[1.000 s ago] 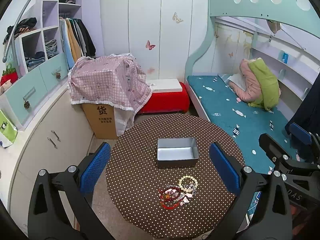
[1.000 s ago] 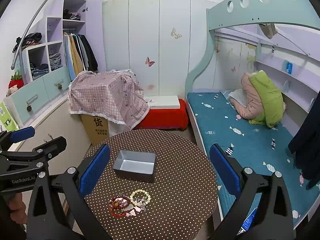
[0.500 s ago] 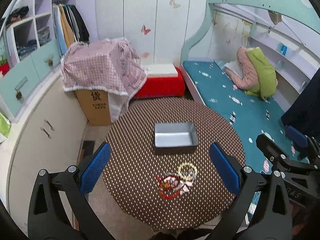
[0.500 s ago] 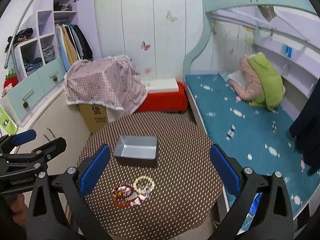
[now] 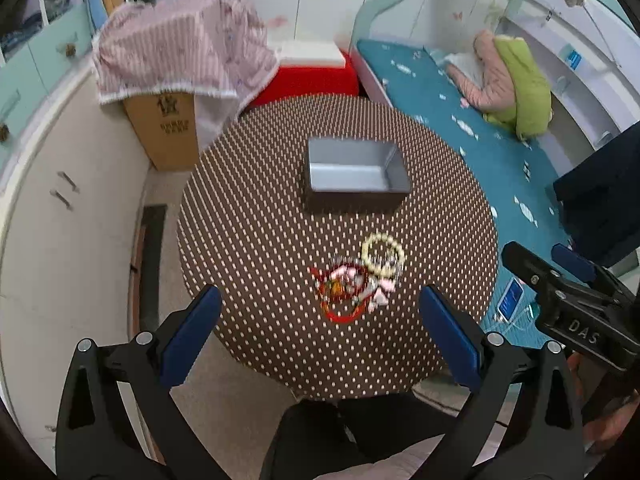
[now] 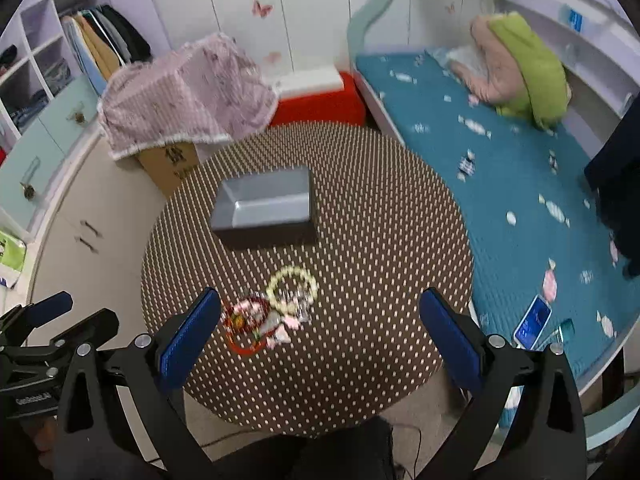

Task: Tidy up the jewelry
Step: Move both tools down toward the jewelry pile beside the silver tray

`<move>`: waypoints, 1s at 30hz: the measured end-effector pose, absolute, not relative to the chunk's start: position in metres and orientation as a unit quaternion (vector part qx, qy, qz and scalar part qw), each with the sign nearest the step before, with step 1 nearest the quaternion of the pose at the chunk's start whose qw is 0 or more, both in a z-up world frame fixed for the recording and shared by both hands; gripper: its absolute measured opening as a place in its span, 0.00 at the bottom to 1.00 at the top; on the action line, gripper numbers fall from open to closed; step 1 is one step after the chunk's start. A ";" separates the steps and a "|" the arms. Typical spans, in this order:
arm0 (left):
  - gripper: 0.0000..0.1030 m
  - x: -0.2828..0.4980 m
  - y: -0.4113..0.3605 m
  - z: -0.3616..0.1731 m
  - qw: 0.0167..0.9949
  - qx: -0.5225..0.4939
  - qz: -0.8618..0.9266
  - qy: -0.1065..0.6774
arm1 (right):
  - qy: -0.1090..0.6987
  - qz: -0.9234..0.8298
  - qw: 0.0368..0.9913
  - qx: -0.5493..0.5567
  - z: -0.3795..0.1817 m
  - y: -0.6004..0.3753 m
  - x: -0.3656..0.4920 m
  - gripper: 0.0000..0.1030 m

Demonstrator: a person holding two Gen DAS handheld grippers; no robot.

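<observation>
Jewelry pile [image 5: 356, 282] is seen on the near half of the round polka-dot desk [image 5: 248, 240], w/ a pale beaded bracelet [image 5: 382, 254] at its far-right edge and a red cord loop [image 5: 340, 312] at its near-left edge; the rest is a blurred tangle of pink, white & red pieces, not told apart. In the right wrist view the same pile [image 6: 268, 314] lies just right of the left blue pad, bracelet [image 6: 292, 288] on its far side. A grey open box [image 5: 354, 174] is set farther back on the desk, apart from the pile, nothing seen inside; it is shown tilted in the right view [image 6: 266, 208].

Left gripper [image 5: 320, 336] is held above the near edge of the desk, spread wide, blue pads either side of the pile, nothing pinched. Right gripper [image 6: 320, 336] is likewise spread wide & bare, held over the near edge; pile sits toward its left pad. Each gripper is also caught at the edge of the other's view, w/ part of a hand behind it.

Beyond the desk: a bed [image 5: 460, 120] w/ teal cover on the right, a phone [image 6: 532, 322] on its near part, a cloth-draped carton [image 5: 172, 80] far left, a red stool [image 5: 316, 76] beside it
</observation>
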State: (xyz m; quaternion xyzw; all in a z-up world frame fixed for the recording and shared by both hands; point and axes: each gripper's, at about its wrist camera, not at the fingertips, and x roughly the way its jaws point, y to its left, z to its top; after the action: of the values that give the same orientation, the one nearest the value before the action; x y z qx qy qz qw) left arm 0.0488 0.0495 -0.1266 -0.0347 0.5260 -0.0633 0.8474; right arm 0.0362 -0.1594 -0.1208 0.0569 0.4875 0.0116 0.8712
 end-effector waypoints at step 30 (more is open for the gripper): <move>0.61 0.134 0.053 -0.297 0.710 -0.101 0.005 0.697 | 0.621 0.124 0.773 -0.041 -0.255 -0.162 0.143 0.63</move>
State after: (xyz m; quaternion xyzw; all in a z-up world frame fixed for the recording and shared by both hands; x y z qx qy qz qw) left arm 0.1340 0.0528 -0.2967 -0.1011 0.6974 0.0053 0.7095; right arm 0.1427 -0.1618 -0.2552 -0.0411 0.6211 0.1235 0.7729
